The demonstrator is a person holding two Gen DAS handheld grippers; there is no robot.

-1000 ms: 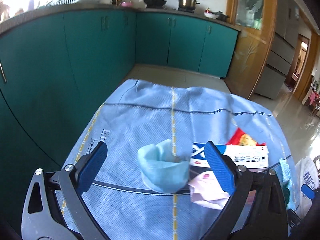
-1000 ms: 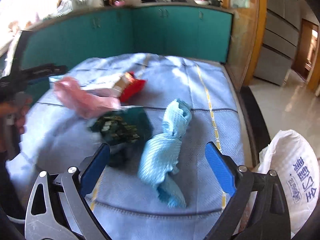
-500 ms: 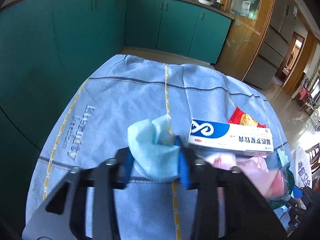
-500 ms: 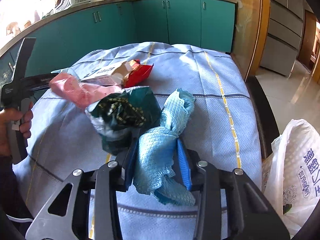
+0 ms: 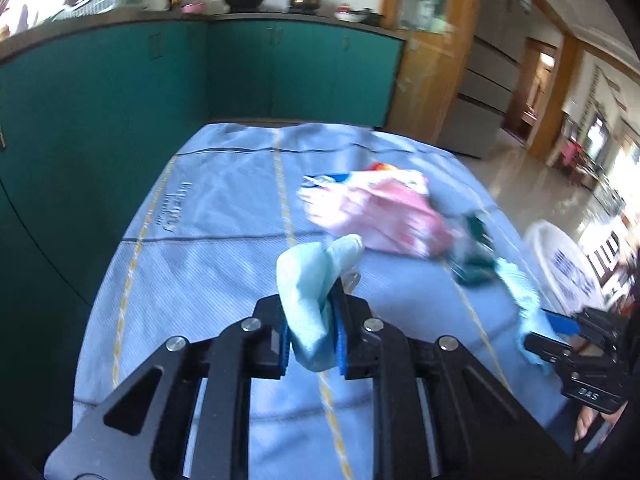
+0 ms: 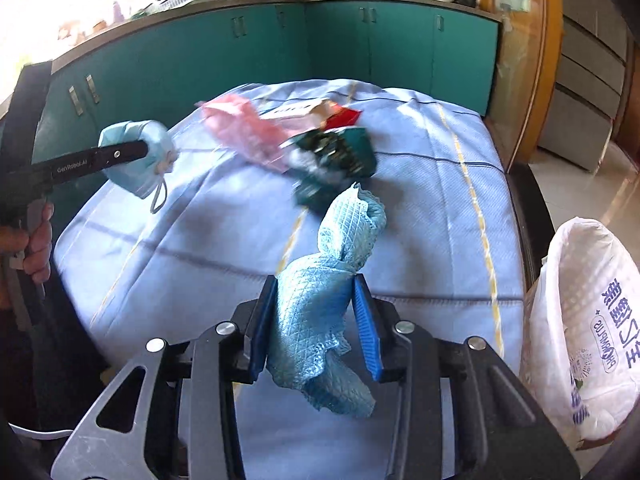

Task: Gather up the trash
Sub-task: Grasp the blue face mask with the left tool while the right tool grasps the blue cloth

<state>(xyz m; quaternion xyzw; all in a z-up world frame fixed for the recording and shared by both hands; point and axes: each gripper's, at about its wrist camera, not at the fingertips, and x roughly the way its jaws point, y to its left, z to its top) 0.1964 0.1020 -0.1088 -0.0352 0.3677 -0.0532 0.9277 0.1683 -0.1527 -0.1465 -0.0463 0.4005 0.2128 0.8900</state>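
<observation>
My left gripper (image 5: 310, 334) is shut on a crumpled light-blue face mask (image 5: 308, 280) and holds it above the table; the mask also shows in the right wrist view (image 6: 136, 156). My right gripper (image 6: 314, 330) is shut on a blue quilted cloth (image 6: 324, 300), lifted off the table. A pink plastic bag (image 6: 244, 128), a dark green wrapper (image 6: 336, 156), a white and blue box (image 6: 296, 112) and a red packet (image 6: 344, 118) lie on the light-blue tablecloth (image 6: 432, 184). A white plastic bag (image 6: 580, 320) hangs open off the table's right edge.
Teal kitchen cabinets (image 6: 280, 48) run behind and to the left of the table. A wooden door frame (image 6: 536, 60) and tiled floor (image 6: 592, 184) lie to the right. A hand (image 6: 36, 240) holds the left gripper's handle.
Both grippers closed on their items and lifted them. The left one raised the mask and swung right; the right one raised the cloth off the table.
</observation>
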